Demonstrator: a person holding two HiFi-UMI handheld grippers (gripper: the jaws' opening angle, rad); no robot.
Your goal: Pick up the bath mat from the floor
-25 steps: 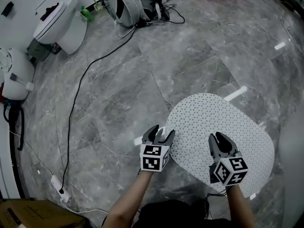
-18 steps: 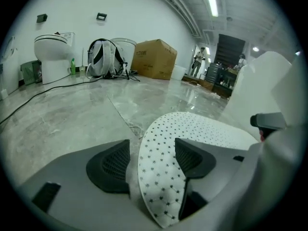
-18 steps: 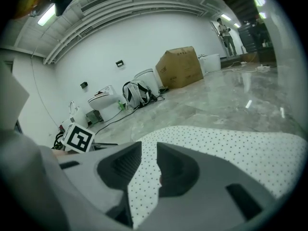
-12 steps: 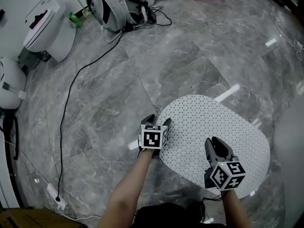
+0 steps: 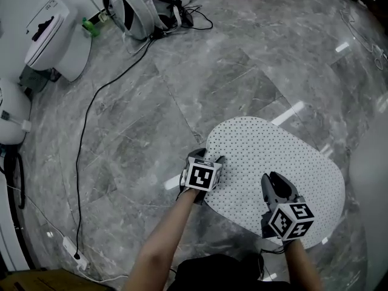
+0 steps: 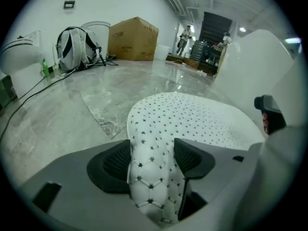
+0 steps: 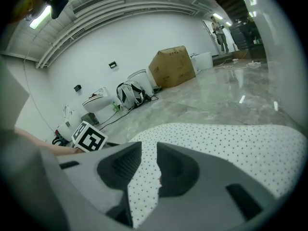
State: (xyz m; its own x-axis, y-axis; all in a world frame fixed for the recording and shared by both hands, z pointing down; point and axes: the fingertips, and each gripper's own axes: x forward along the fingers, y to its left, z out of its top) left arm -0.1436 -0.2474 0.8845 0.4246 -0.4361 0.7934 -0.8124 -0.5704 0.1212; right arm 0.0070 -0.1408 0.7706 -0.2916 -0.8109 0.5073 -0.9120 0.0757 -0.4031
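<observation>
Both clamp your mat (image 5: 273, 153): left tongs (image 5: 206, 158) its left end, right tongs (image 5: 276, 180) its near edge; its long axis runs far-left to near-right.

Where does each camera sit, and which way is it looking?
Head view: on the person's head, looking steeply down at the floor and bath mat; both arms, left claw and right claw show.
Left gripper view: on the left claw, low, looking along its jaws toward a cardboard box; the jaws pinch a mat fold.
Right gripper view: on the right claw, looking along its jaws; mat between them, the left claw's marker cube at left.
Shared: both gripper views see mat, box and backpack.
</observation>
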